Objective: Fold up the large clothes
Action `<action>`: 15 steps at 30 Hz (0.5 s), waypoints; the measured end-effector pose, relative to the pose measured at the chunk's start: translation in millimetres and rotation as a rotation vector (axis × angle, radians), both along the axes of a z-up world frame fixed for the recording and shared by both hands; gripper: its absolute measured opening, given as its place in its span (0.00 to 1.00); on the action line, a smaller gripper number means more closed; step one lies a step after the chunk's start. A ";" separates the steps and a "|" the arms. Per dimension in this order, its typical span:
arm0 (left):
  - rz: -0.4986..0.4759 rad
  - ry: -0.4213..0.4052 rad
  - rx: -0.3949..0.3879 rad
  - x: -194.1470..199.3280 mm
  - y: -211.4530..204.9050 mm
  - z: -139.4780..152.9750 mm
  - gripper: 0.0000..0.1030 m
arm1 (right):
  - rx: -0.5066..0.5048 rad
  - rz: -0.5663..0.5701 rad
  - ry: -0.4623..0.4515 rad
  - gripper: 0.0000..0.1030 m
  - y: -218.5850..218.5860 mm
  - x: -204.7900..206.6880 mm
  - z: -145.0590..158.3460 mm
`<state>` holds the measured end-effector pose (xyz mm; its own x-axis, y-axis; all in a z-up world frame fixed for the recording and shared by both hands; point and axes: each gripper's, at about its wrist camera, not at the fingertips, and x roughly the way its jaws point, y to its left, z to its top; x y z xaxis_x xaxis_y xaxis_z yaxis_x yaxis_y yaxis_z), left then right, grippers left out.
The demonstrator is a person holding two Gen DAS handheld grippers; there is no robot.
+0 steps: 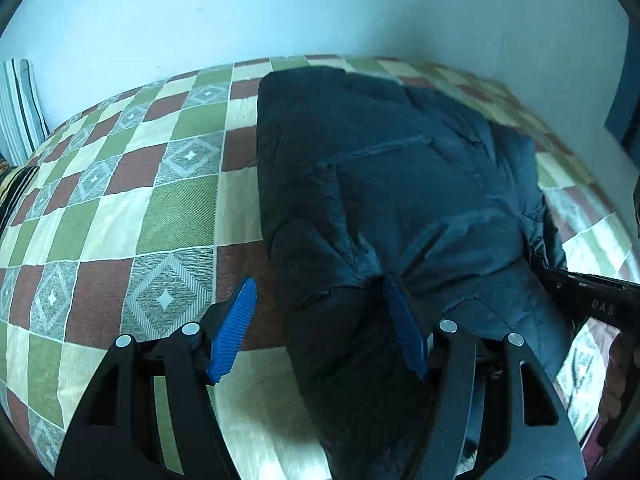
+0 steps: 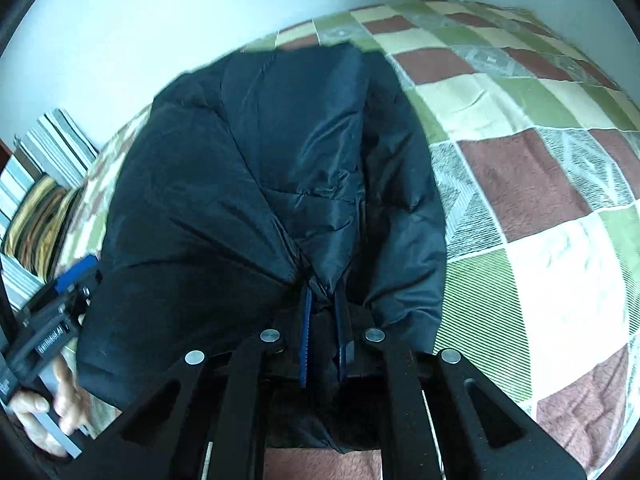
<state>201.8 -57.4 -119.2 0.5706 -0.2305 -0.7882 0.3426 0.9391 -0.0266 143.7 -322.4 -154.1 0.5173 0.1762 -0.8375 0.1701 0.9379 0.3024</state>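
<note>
A dark navy puffer jacket lies bunched on a checked bedspread. My left gripper is open: its left blue finger stands over the bedspread, its right finger presses against the jacket's near edge. In the right wrist view the jacket fills the middle. My right gripper is shut on a fold of the jacket's near edge. The left gripper also shows in the right wrist view, held by a hand at the jacket's left side.
The bedspread of green, brown and cream squares covers the bed. A pale wall runs behind it. Striped pillows and a yellow patterned cloth sit at the bed's head.
</note>
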 end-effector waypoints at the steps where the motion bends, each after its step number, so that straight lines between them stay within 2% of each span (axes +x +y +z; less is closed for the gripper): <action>1: 0.002 0.005 0.004 2.8 -1.9 -4.5 0.64 | -0.011 0.004 0.001 0.10 2.8 2.0 -4.4; 3: 0.006 0.021 0.005 8.3 -3.2 -13.8 0.64 | -0.022 0.007 -0.002 0.10 5.8 6.3 -13.4; 7: 0.027 0.017 -0.002 10.2 -4.7 -24.5 0.63 | 0.025 -0.001 -0.011 0.11 -2.8 8.7 -17.7; 11: 0.011 -0.026 0.003 2.8 -3.6 -9.2 0.60 | 0.028 -0.006 -0.031 0.13 -5.9 2.2 -5.2; 15: 0.028 -0.054 0.015 -5.0 0.6 15.4 0.59 | 0.012 -0.004 -0.053 0.20 -4.8 -4.4 9.8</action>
